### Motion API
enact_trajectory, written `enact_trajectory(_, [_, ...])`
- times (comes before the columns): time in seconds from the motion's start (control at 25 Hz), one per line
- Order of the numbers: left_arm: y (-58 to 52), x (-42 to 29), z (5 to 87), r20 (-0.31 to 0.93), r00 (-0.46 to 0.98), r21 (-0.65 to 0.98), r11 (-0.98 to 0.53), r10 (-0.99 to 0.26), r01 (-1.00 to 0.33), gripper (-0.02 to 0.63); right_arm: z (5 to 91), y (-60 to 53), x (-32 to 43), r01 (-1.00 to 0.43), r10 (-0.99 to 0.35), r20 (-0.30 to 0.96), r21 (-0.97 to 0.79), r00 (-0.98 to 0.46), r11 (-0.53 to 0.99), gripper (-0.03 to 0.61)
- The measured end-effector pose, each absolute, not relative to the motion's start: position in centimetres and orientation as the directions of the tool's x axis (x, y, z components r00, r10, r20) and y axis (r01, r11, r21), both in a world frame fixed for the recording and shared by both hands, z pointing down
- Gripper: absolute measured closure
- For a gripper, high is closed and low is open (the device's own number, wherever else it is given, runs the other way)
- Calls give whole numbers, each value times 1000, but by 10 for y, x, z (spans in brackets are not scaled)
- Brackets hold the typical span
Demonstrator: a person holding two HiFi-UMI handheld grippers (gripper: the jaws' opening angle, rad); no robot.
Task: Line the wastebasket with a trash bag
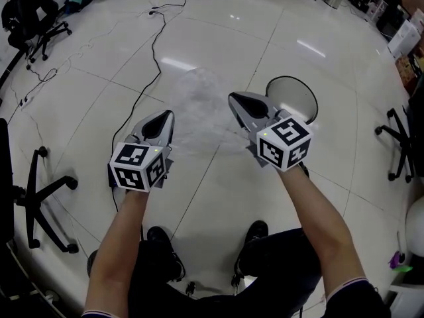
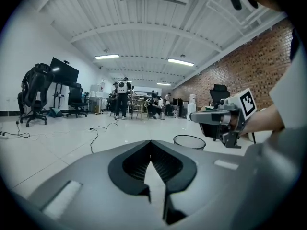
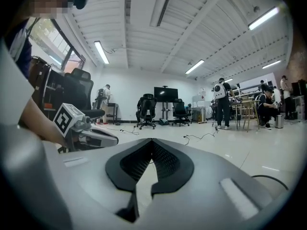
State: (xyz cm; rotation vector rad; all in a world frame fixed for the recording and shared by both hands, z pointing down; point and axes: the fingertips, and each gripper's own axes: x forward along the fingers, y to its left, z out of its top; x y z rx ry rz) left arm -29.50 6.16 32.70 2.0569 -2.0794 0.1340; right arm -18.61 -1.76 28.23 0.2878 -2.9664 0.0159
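Note:
A thin, clear trash bag (image 1: 199, 108) hangs spread between my two grippers over the white floor. Its film reaches both tips. In the head view my left gripper (image 1: 165, 115) is at the bag's left side and my right gripper (image 1: 233, 99) at its right, both held out nearly level. Their jaws are shut in the left gripper view (image 2: 151, 143) and the right gripper view (image 3: 152, 141); the film is too clear to show there. The black mesh wastebasket (image 1: 299, 83) stands upright on the floor just beyond the right gripper, also seen empty-rimmed as the wastebasket (image 2: 189, 141).
A black cable (image 1: 150, 65) runs across the floor past the bag's left. Office chairs stand at the left (image 1: 41, 201), far left (image 1: 33, 15) and right (image 1: 400, 144). Several people (image 2: 122, 96) stand at far desks.

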Motion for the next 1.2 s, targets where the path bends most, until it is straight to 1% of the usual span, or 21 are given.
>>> enact_trajectory(0.32, [41, -324, 374, 260, -31, 89, 56, -965, -994, 603, 337, -56, -200, -246, -236, 215, -23, -948, 969, 577])
enact_trajectory(0.68, [37, -357, 472, 340, -82, 84, 117, -937, -990, 597, 435, -93, -193, -390, -361, 299, -43, -884, 920, 577])
enact_trajectory(0.88, [44, -379, 525, 397, -130, 72, 172, -909, -982, 570, 487, -96, -189, -446, -403, 342, -52, -849, 894, 577])
enact_trajectory(1.12, [55, -388, 575, 463, -165, 49, 211, -871, -976, 508, 547, -95, -173, -500, -432, 419, -60, -798, 864, 577])
enact_trajectory(1.2, [58, -396, 591, 498, -174, 35, 220, -850, -975, 489, 564, -98, -170, -514, -434, 449, -67, -781, 855, 558])
